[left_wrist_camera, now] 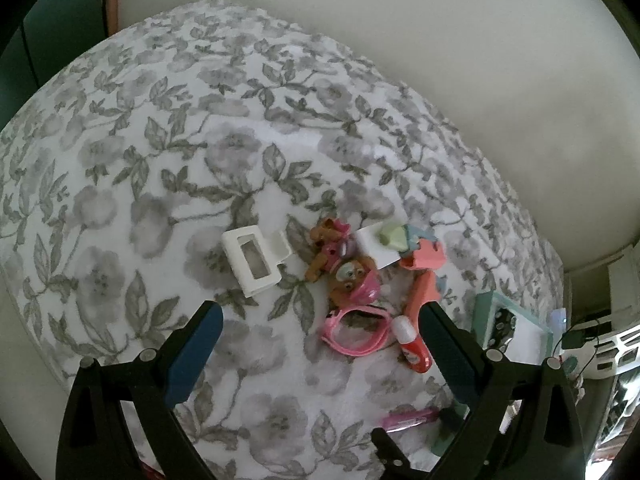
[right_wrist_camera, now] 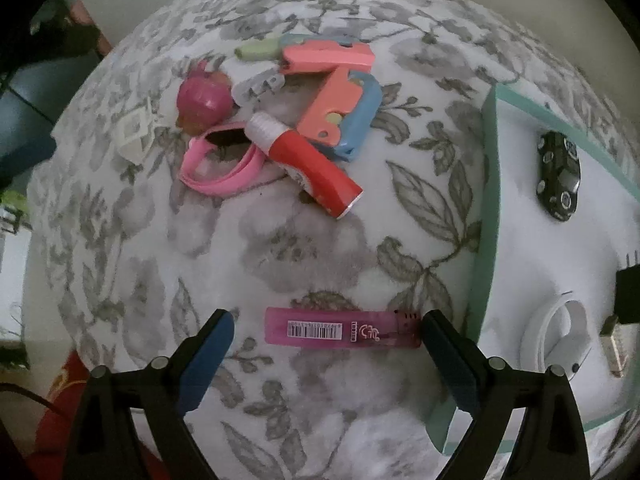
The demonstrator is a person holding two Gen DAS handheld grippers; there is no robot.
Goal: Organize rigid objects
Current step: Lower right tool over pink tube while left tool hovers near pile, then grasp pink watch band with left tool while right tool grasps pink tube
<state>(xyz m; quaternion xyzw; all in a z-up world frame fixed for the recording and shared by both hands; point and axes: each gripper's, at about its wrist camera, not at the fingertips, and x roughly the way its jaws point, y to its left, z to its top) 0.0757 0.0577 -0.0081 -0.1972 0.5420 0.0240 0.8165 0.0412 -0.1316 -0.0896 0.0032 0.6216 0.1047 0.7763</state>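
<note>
A pile of small objects lies on a floral bedspread (left_wrist_camera: 160, 208). It holds a white hair clip (left_wrist_camera: 252, 260), a brown and pink toy figure (left_wrist_camera: 344, 272), a pink strap (left_wrist_camera: 358, 330), a red tube with a white cap (right_wrist_camera: 308, 164) and a coral and blue toy gun (right_wrist_camera: 340, 108). A pink lighter (right_wrist_camera: 342, 332) lies flat between my right gripper's fingers. My right gripper (right_wrist_camera: 326, 336) is open around it, not gripping. My left gripper (left_wrist_camera: 320, 320) is open and empty, just before the pile. The tube also shows in the left wrist view (left_wrist_camera: 414, 346).
A white box with a mint green rim (right_wrist_camera: 486, 216) stands at the right. In it lie a black toy car (right_wrist_camera: 558, 176), a white cable (right_wrist_camera: 560, 332) and a plug. The box also shows in the left wrist view (left_wrist_camera: 536, 332). A wall is behind the bed.
</note>
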